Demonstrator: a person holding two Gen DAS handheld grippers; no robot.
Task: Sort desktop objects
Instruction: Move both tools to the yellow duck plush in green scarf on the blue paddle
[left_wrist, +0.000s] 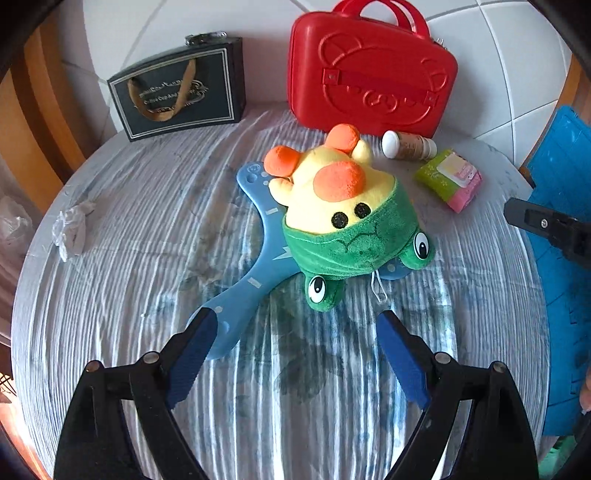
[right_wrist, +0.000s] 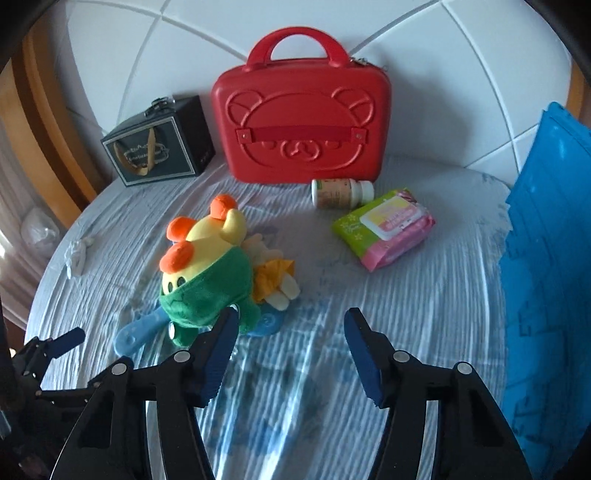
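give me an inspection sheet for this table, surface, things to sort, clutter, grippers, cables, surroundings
Surface: round table under a wrinkled, stained plastic cover.
Job's things: plush toy lying on a blue boomerang; bottle on its side; wipes pack; red case upright; dark gift box.
Clutter: crumpled paper.
Grippers: left gripper and right gripper open, nothing between the jaws.
Cables: nothing seen.
Surroundings: white tiled wall; blue bin beside the table.

Even, soft daylight; shadows faint. Motion blur streaks the tablecloth (left_wrist: 147, 229) in both views. Strong fisheye bowing, dark vignette in corners. Warm glare at left edges.
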